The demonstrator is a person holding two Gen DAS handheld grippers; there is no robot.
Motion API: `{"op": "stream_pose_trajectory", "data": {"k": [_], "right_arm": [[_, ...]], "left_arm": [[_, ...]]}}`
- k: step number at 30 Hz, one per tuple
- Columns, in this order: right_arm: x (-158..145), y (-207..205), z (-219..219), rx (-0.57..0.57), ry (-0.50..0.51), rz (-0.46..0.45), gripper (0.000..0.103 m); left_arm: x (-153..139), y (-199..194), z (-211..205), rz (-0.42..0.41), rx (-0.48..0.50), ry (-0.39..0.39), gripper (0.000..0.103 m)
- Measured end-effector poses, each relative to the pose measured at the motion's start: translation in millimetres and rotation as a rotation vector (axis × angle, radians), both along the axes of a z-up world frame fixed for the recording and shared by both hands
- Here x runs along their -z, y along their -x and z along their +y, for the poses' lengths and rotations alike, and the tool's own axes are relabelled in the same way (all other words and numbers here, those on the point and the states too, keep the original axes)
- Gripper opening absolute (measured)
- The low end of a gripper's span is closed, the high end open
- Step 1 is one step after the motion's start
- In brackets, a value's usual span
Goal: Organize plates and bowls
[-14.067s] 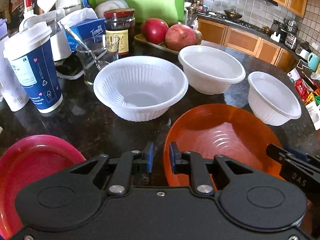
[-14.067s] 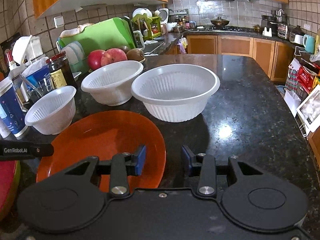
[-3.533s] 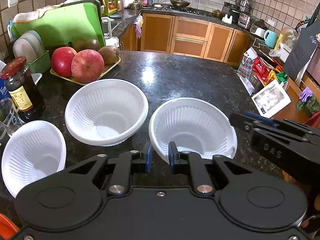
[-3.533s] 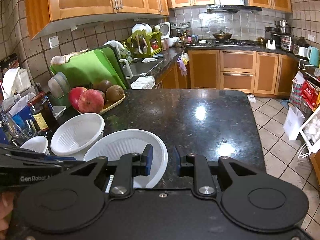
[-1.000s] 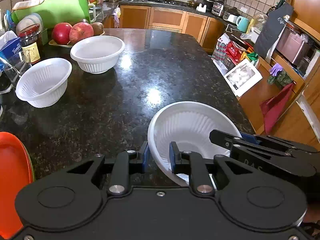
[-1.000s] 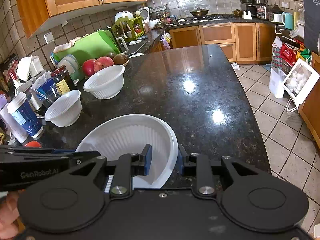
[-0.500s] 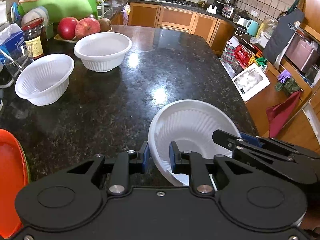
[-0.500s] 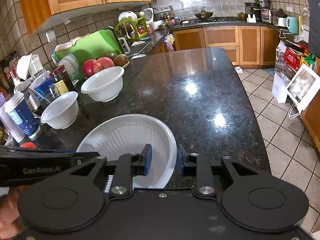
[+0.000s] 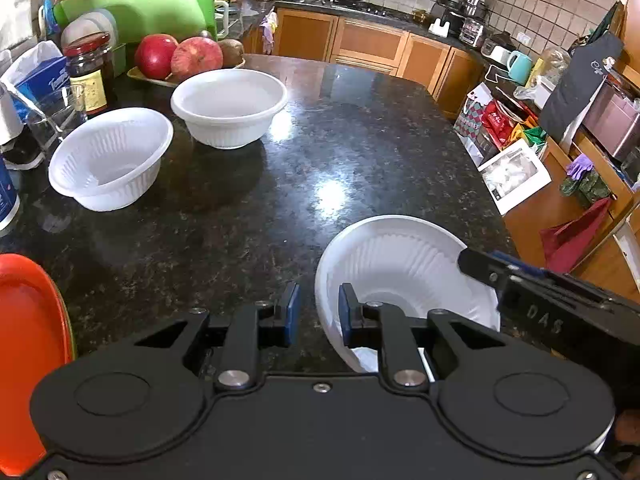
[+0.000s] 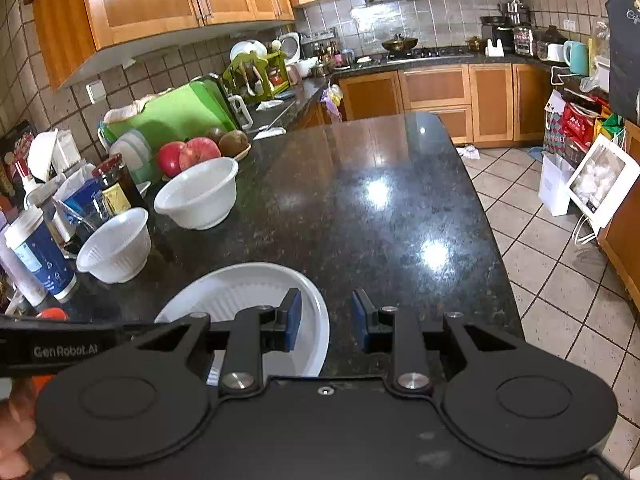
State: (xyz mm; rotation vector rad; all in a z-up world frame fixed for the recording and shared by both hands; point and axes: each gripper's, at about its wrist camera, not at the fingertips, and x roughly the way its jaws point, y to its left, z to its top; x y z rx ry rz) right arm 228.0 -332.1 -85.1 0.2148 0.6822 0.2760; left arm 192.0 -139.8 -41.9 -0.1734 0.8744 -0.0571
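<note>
A large white ribbed bowl [image 9: 404, 268] sits on the black granite counter [image 9: 320, 152] near its front right edge; it also shows in the right wrist view [image 10: 240, 292]. My left gripper [image 9: 319, 312] is open, its fingers straddling the bowl's left rim without pinching it. My right gripper [image 10: 325, 320] is open, its fingers straddling the bowl's right rim. Two more white bowls stand at the far left: a smaller ribbed one [image 9: 110, 156] and a smooth one [image 9: 229, 106]. An orange plate [image 9: 28, 344] lies at the left edge.
A tray of apples and kiwis [image 9: 180, 56], a dark jar [image 9: 88, 68], a glass [image 9: 60, 112], a tissue box [image 9: 36, 76] and a paper cup [image 10: 40, 252] crowd the counter's far left. The counter's right edge drops to tiled floor [image 10: 560, 240].
Both grippers have opened and let go of the large bowl's rim; the bowl now rests on the counter. The views have shifted slightly forward.
</note>
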Motion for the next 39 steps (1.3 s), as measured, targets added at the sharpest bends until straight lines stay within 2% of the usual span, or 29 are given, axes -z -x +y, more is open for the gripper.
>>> {"op": "stream_pose_trajectory", "data": {"k": [8,18,29,39], "right_arm": [[-9,5,-5,0.015,-0.023,-0.033,0.03],[-25,24,-6,0.006,-0.046,-0.093,0.03],[-41,49,0,-0.056,-0.063,-0.146,0.031],[-41,63,9,-0.123,-0.048,-0.147,0.032]], "left_arm": [[-6,9,10,-0.007,-0.033,0.014,0.026],[-19,25,21,-0.053,-0.069,0.016,0.026],[-25,42,26,-0.1,-0.104,-0.002,0.026],[-19,49,30,-0.084,-0.2,-0.066,0.026]]}}
